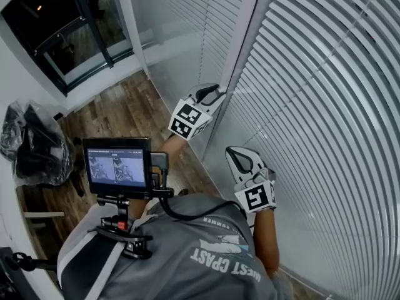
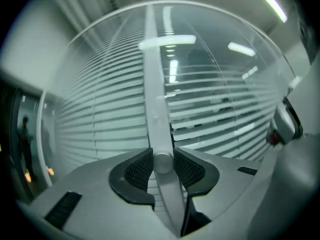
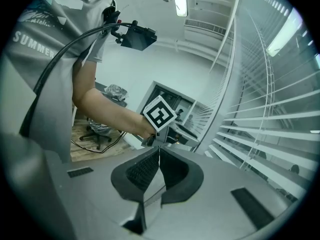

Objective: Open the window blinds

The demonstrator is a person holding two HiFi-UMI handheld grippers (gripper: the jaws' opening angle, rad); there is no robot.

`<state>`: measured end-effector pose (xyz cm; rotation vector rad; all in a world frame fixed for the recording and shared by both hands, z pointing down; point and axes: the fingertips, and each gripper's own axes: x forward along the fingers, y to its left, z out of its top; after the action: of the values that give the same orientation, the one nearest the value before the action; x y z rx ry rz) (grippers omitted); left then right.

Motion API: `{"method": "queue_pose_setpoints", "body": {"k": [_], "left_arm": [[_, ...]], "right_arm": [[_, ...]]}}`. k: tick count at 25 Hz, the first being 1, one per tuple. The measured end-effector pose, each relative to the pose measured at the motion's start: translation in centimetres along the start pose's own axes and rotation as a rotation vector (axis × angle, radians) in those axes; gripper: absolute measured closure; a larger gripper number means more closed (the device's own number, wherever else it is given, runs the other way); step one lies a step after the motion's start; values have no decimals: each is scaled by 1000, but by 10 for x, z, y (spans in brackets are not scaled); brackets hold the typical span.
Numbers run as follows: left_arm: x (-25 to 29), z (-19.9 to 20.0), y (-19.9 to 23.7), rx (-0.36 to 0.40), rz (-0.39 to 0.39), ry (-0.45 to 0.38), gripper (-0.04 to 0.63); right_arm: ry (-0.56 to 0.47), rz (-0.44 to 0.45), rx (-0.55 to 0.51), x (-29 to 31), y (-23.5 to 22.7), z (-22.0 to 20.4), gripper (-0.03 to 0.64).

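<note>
Head view: white horizontal-slat window blinds [image 1: 325, 105] fill the right side. Left gripper [image 1: 209, 94] is up against them, by the white vertical frame post [image 1: 240, 42] between two blind panels. Right gripper [image 1: 240, 158] is just beside the blinds, nearer the person. Away from the blinds: small black chest-mounted monitor [image 1: 117, 165], wood-plank floor [image 1: 125, 111], crumpled black plastic bag [image 1: 34, 145] furthest out.

Left gripper view: jaws pinch the bottom end of a white round plastic wand [image 2: 156, 109] hanging in front of the blinds, both pads pressed on it.

Right gripper view: jaws pressed together, empty. Blinds run along its right. The left gripper's marker cube is ahead, black office chair [image 3: 97, 132] well apart from the blinds.
</note>
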<state>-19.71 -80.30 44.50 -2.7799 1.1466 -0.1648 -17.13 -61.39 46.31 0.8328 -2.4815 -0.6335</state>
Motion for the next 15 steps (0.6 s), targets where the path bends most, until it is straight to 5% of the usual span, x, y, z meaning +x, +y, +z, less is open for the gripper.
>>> {"method": "queue_pose_setpoints", "body": {"k": [3,5,7,11,12,15], "left_arm": [[1,0,-14,529,91,106,474],[3,-2,-21,658,107,124,480],[3,-1,-20,528,73,96,480],[-6,13,-12,-80,-51,-63,475],[-8,15,-11,-147,-63,-82,471],[-7,13,-10,-147,-56,-67,471]], "right_arm": [[2,-4,5,0,1,-2,614],[3,-5,8,0,0,-2,614],[5,-4,7,0,0,-2,614],[8,-6,12,0,2,-5,614],[9,-7,12,0,2,-6,614],[10,-6,11,0,3,-7,614]]}}
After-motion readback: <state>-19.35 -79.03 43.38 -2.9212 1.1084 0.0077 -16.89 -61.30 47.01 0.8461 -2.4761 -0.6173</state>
